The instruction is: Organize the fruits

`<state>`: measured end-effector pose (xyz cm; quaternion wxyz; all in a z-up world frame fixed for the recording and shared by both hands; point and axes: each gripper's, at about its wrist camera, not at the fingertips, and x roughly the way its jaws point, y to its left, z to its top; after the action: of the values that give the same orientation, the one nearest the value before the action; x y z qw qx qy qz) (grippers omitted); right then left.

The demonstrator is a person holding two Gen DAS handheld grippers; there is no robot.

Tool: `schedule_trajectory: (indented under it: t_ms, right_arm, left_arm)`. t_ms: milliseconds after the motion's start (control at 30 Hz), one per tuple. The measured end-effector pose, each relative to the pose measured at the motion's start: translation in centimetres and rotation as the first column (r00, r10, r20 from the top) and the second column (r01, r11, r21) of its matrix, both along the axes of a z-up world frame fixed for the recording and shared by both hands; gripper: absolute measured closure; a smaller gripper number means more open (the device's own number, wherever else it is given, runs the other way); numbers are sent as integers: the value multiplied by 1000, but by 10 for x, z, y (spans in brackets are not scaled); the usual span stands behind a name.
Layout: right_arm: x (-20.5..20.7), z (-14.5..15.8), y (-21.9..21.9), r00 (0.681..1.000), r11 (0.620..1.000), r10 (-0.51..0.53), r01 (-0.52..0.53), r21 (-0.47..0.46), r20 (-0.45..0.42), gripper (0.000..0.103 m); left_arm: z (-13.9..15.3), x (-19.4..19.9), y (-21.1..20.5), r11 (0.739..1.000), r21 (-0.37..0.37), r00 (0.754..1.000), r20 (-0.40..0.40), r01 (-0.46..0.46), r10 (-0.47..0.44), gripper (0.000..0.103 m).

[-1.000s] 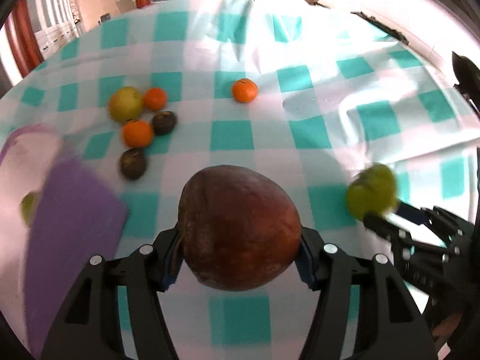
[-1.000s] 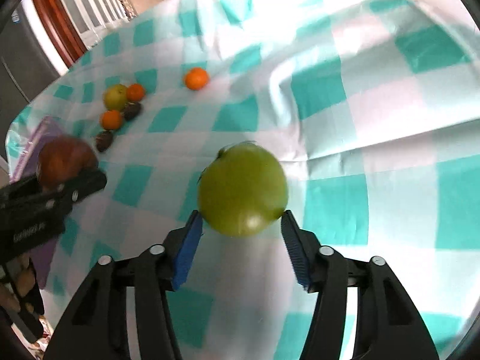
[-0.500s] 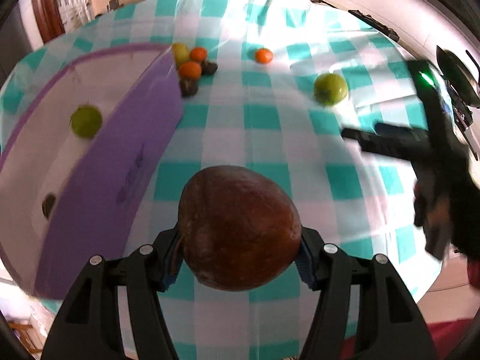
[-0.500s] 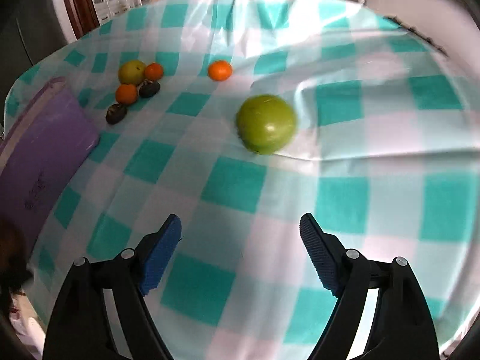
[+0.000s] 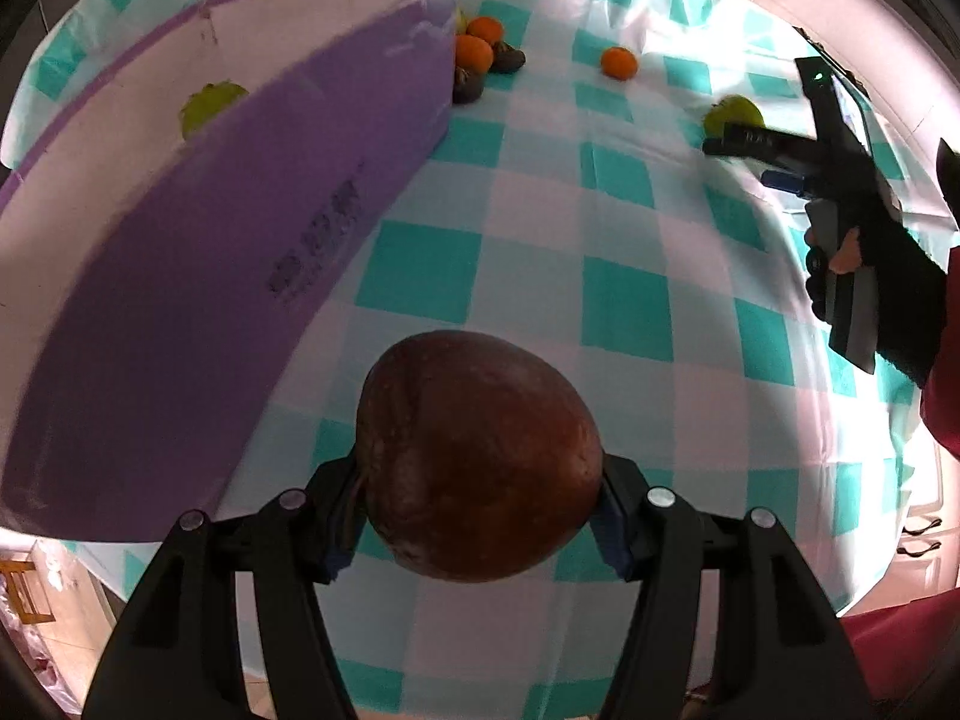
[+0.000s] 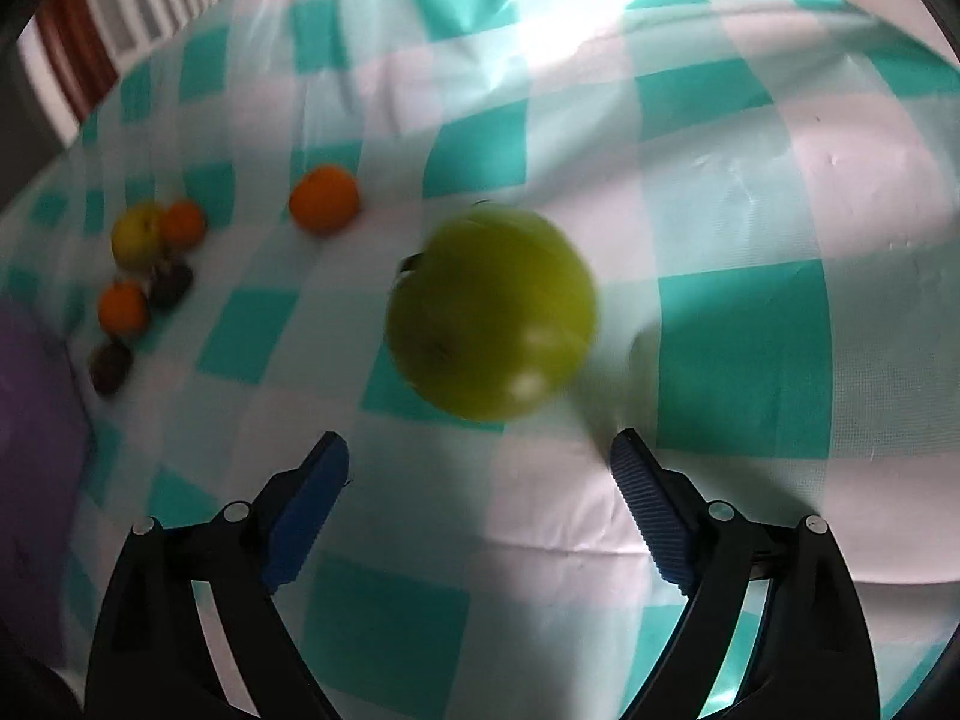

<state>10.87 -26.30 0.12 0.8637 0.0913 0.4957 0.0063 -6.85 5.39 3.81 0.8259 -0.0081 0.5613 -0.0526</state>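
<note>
My left gripper point(image 5: 477, 516) is shut on a large brown round fruit point(image 5: 477, 456) and holds it above the checked cloth, right of the purple box point(image 5: 198, 276). A green fruit point(image 5: 207, 105) lies inside the box. My right gripper point(image 6: 480, 474) is open and empty, just short of a green apple point(image 6: 492, 312) on the cloth. The apple also shows in the left wrist view point(image 5: 735, 114), partly behind the right gripper point(image 5: 750, 144).
A single orange point(image 6: 324, 198) lies left of the apple. Further left is a cluster: a yellow-green fruit point(image 6: 135, 234), two oranges point(image 6: 180, 222) point(image 6: 123, 306) and two dark fruits point(image 6: 171, 282) point(image 6: 111, 366). The table edge runs near the bottom of the left wrist view.
The right gripper opened and let go of the green apple, which now lies on the cloth. It has moved back close to the apple. The left gripper carried the brown fruit toward the purple box.
</note>
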Motion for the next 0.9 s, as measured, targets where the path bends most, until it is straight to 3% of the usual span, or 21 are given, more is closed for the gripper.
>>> schedule_trajectory:
  t_ms: [133, 233, 333, 467, 700, 900]
  right_arm:
    - [12, 9, -8, 996, 994, -72, 67, 88, 46, 18]
    - [24, 17, 0, 995, 995, -59, 52, 80, 81, 19]
    - [47, 12, 10, 998, 997, -44, 41, 59, 53, 19]
    - [67, 7, 28, 999, 1000, -7, 7, 10, 38, 24]
    - [85, 2, 37, 999, 1000, 15, -15, -4, 48, 42]
    - [105, 3, 43, 999, 999, 30, -30, 11, 28, 35]
  left_arm:
    - [0, 9, -15, 1000, -5, 1000, 12, 27, -27, 41]
    - [6, 12, -25, 999, -7, 999, 32, 42, -42, 41]
    - [9, 13, -27, 999, -8, 999, 38, 38, -37, 41]
    - [6, 8, -24, 1000, 2, 1000, 20, 3, -3, 41]
    - [3, -2, -9, 999, 7, 999, 9, -34, 34, 41]
    - [3, -14, -10, 1000, 9, 1000, 4, -11, 11, 41]
